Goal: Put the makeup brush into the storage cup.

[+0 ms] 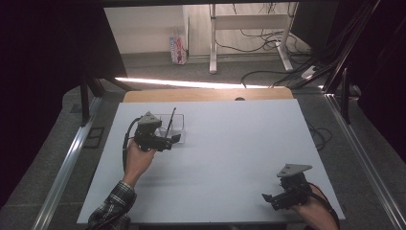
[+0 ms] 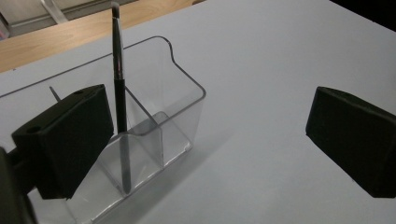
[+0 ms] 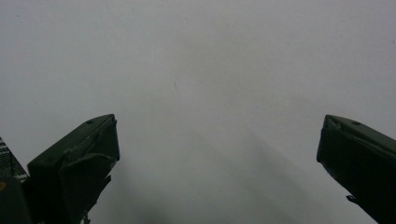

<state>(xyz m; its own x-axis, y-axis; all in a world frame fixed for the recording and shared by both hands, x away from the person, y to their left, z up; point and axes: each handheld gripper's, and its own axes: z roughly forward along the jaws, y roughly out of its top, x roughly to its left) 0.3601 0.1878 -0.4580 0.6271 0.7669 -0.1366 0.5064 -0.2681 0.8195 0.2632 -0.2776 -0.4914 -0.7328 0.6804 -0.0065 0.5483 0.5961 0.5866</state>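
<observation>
1. I read my left gripper (image 1: 173, 139) as standing just beside the clear organizer (image 2: 154, 116), near the far left part of the worktop (image 1: 230, 158). Its jaws are spread wide and grip nothing.
2. The thin black brush (image 2: 119, 88) stands nearly upright in a front compartment of the organizer, its tip resting on the bottom and its upper end leaning above the rim. In the left gripper view, one jaw sits just beside the brush; the other is well apart over bare worktop.
3. My right gripper (image 1: 273, 199) rests near the near right corner of the worktop, jaws wide, holding nothing.
4. Step in hand, as I judge it: the brush is seated in the organizer and the left gripper is free of it.
5. Next move, if required: back the left gripper away without a jaw clipping the organizer wall or tipping the brush.
</observation>
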